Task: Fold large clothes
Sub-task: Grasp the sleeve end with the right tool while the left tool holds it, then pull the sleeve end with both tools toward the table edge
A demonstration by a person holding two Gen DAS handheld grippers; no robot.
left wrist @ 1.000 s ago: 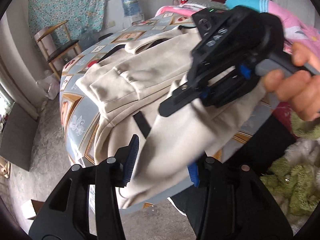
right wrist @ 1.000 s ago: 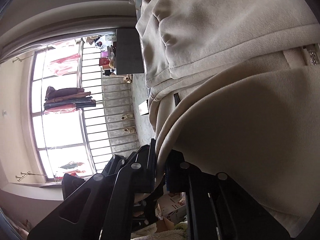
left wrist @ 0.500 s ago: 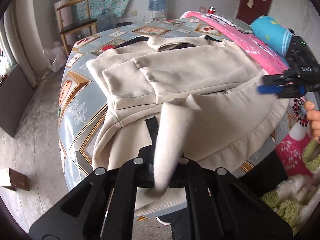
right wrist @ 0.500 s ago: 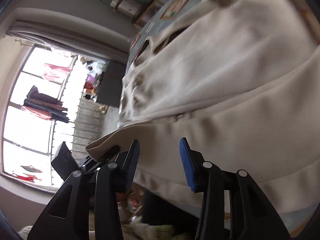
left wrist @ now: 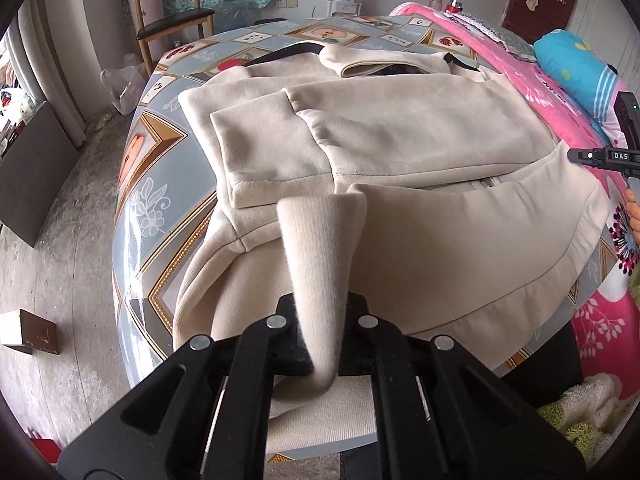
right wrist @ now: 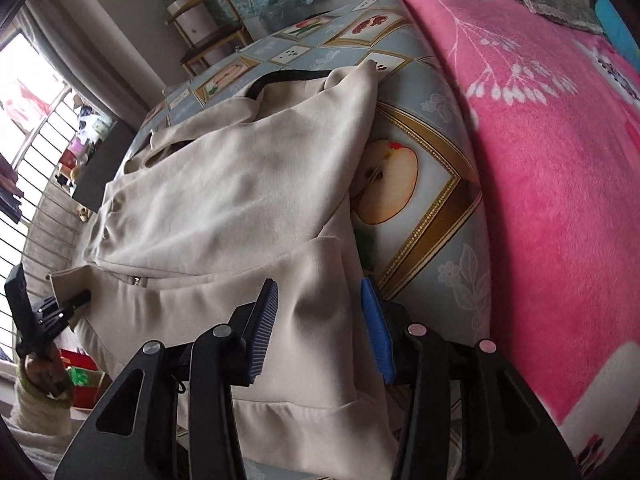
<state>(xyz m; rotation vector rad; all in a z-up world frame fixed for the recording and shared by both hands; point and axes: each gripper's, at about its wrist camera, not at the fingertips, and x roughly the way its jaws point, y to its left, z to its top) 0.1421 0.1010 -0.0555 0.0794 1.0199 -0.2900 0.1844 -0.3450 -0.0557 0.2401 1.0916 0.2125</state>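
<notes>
Beige fleece zip-up jacket lies partly folded on the round picture-patterned oilcloth table | left gripper clamped on the jacket's ribbed cuff | right gripper parted, pads clear, above the jacket's hem corner | pink floral blanket beside the jacket
</notes>
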